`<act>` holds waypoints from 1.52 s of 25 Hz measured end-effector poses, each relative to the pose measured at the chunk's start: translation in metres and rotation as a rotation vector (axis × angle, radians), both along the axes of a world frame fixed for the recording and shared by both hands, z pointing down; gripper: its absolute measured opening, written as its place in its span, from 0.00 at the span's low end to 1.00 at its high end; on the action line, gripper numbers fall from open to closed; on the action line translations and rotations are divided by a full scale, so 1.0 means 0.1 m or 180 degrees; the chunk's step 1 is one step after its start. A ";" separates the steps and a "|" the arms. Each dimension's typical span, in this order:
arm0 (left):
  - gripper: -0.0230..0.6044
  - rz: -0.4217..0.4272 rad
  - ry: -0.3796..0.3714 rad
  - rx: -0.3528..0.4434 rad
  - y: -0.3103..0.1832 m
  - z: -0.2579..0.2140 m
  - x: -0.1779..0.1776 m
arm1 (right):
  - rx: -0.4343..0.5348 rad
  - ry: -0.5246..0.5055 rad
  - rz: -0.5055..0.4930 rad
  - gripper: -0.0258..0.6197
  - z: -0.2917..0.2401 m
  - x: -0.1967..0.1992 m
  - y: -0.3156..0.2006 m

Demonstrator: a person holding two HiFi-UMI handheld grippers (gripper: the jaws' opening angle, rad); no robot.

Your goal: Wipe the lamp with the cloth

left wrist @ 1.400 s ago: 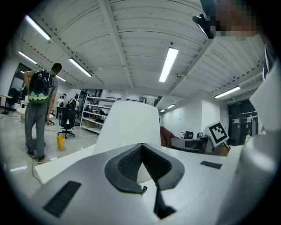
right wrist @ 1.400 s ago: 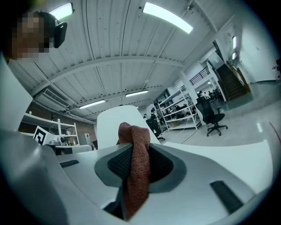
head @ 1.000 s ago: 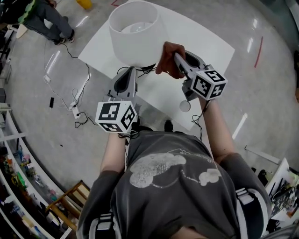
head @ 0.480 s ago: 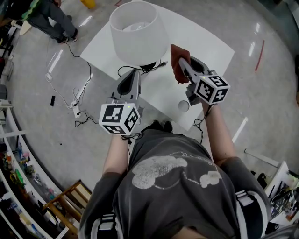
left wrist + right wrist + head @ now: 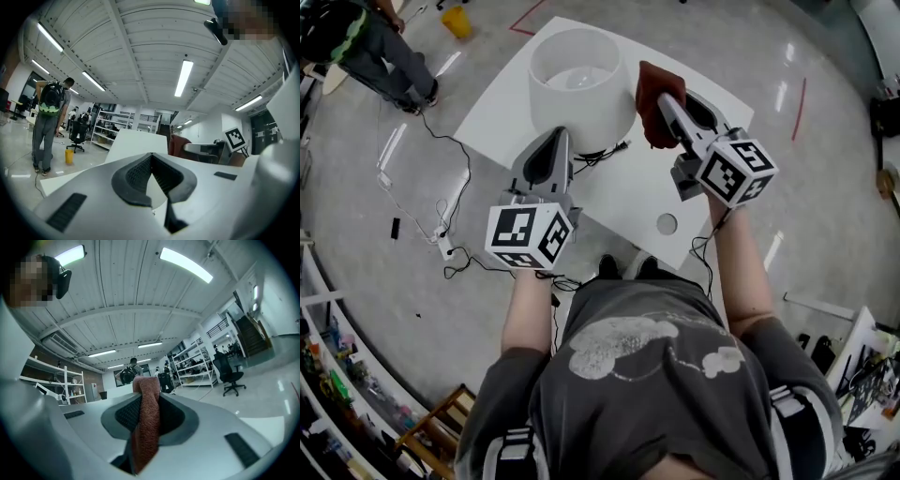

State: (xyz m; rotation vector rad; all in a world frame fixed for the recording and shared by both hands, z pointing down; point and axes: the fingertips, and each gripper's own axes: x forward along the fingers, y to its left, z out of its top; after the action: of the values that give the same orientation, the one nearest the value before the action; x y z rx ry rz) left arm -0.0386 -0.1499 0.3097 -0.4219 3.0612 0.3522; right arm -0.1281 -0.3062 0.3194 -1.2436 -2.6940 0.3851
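Note:
The lamp has a wide white drum shade and stands on a white table in the head view. A rust-red cloth hangs right beside the shade's right side, and my right gripper is shut on it. In the right gripper view the cloth is pinched between the dark pads and rises above them. My left gripper points at the shade's near lower edge, its jaws shut and empty. The left gripper view shows the shade beyond the tips, with the cloth to its right.
A black cord trails from the lamp's base. A small round disc lies near the table's front edge. A person stands at the far left beside a yellow bucket. Cables run over the floor on the left.
My right gripper has carried the cloth away from me, up alongside the shade's right side. The left gripper has edged closer to the shade. The head view has shifted.

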 end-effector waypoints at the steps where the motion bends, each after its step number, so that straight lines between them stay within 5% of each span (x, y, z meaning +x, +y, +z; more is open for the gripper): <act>1: 0.05 -0.0008 -0.0034 -0.0007 0.01 -0.04 -0.01 | -0.0021 -0.0060 -0.0011 0.17 -0.08 -0.02 0.03; 8: 0.05 -0.0138 -0.0108 -0.0056 -0.18 -0.12 0.06 | -0.0012 -0.0254 -0.0257 0.17 -0.24 -0.13 0.14; 26: 0.05 -0.1133 0.0402 0.0054 -0.71 0.27 -0.29 | 0.0151 0.0447 -0.1174 0.17 0.57 -0.85 -0.01; 38: 0.05 -0.1548 0.0576 0.0125 -0.99 0.72 0.00 | 0.0296 0.0634 -0.1563 0.17 1.17 -0.74 -0.04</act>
State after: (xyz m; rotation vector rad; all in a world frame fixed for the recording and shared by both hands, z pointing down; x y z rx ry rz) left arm -0.0385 -0.2492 0.3814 0.3747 3.1751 0.4419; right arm -0.2017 -0.3105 0.4363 -1.6716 -2.1225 0.2922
